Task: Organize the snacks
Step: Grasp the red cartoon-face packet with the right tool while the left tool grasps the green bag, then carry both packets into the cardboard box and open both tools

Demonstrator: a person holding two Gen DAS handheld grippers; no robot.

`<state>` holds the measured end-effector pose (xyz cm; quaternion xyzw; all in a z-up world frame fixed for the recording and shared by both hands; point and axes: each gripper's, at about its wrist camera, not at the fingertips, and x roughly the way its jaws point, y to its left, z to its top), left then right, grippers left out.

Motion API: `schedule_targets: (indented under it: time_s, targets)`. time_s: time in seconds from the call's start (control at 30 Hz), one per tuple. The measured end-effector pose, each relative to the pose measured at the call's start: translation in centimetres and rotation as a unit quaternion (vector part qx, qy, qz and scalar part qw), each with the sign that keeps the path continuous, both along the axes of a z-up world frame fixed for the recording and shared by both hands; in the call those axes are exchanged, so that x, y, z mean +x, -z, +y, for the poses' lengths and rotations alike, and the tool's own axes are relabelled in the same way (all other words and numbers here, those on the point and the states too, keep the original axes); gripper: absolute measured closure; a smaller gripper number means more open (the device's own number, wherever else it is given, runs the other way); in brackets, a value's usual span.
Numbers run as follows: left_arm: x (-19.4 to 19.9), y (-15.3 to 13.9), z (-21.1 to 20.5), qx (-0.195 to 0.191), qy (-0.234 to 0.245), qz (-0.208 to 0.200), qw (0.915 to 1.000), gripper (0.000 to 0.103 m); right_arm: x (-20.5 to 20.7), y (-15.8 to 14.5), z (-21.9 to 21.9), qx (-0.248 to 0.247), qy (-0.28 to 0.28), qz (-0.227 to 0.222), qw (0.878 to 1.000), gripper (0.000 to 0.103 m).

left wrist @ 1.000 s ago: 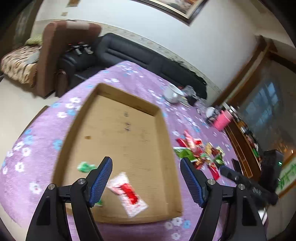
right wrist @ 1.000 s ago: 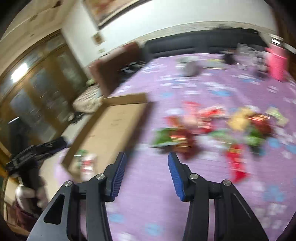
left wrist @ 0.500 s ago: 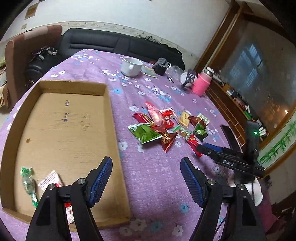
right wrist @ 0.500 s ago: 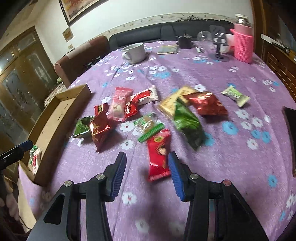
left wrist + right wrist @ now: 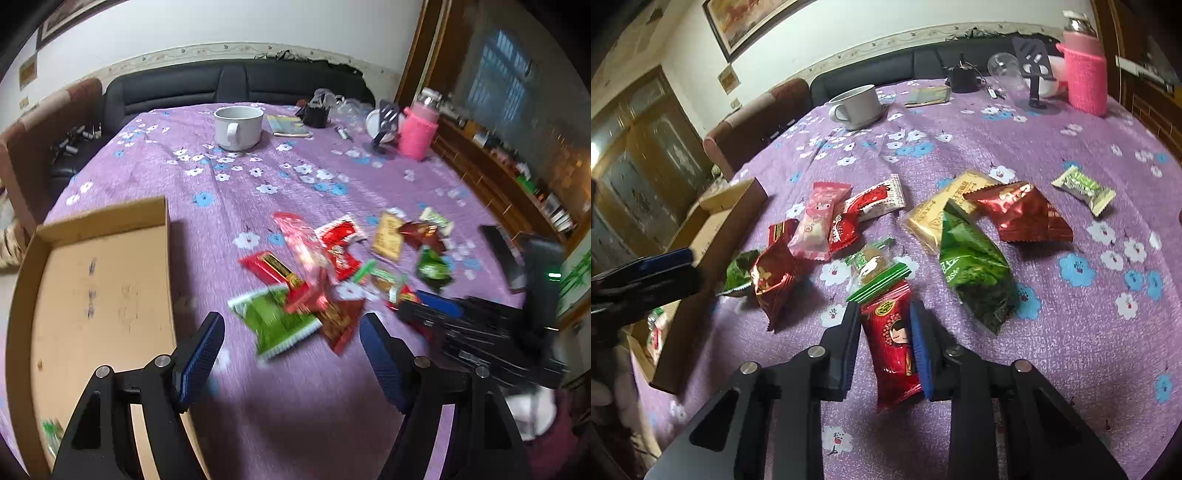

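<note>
Now pinching the red snack packet [image 5: 892, 343] with the right gripper [image 5: 886, 347] on the counter [image 5: 1052, 332], holding the left gripper [image 5: 291, 354] spread near the cardboard box [image 5: 96, 295].

Left gripper [image 5: 291, 350]: held low over the purple cloth, pointing forward, jaws spread wide with nothing between them.
Left fingers: blue ribbed pads [image 5: 201, 354] facing inward on black linkage arms, well apart from each other.
Left gripper, seen from the right wrist camera [image 5: 646, 273]: reaching in from the left edge, blurred, blue pad on top.
Right gripper [image 5: 886, 343]: lowered to the cloth, jaws drawn narrow around a red snack packet [image 5: 895, 347].
Right fingers: both pads [image 5: 921, 347] against the packet's long sides; whether pressing firmly cannot be told.
</note>
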<state>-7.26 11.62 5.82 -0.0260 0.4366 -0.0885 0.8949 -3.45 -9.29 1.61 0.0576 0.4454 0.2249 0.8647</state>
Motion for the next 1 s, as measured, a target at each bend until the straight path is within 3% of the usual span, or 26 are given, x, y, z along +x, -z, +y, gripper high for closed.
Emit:
schedule_targets:
  time_s: [0.1, 0.2, 0.3, 0.37, 0.43, 0.53, 0.73, 1.0]
  targets:
    - [1.8, 1.5, -0.3, 0.024, 0.002, 0.022, 0.9995, 0.058, 0.1, 0.0, -0.2, 0.01, 0.0, 0.003, 1.0, 0.077]
    - [2.5, 2.5, -0.3, 0.024, -0.001, 0.037, 0.999, 0.059, 0.1, 0.0, -0.2, 0.011, 0.0, 0.004, 1.0, 0.077]
    - [3.0, 3.0, -0.6, 0.023, -0.007, 0.042, 0.9988, 0.049, 0.1, 0.0, -0.2, 0.009, 0.0, 0.003, 1.0, 0.077]
    - [3.3, 3.6, -1.0, 0.03, -0.003, 0.051, 0.9982, 0.049, 0.1, 0.0, -0.2, 0.007, -0.001, 0.002, 1.0, 0.077]
    - [3.2, 4.1, -1.8, 0.048, 0.006, 0.056, 0.9973, 0.055, 0.0, 0.1, -0.1, 0.004, -0.002, 0.0, 1.0, 0.077]
    - [2.2, 3.2, -2.6, 0.066, 0.012, 0.023, 0.9975, 0.06, -0.2, 0.1, 0.1, 0.0, -0.012, -0.003, 1.0, 0.082]
    - [0.2, 1.8, -1.4, 0.008, 0.011, 0.007, 0.9999, 0.06, -0.6, 0.0, 0.7, -0.002, -0.028, -0.008, 1.0, 0.084]
    - [-4.1, -0.8, 2.1, -0.056, -0.012, -0.029, 0.9979, 0.06, -0.9, -0.5, -0.1, 0.008, -0.01, -0.022, 1.0, 0.084]
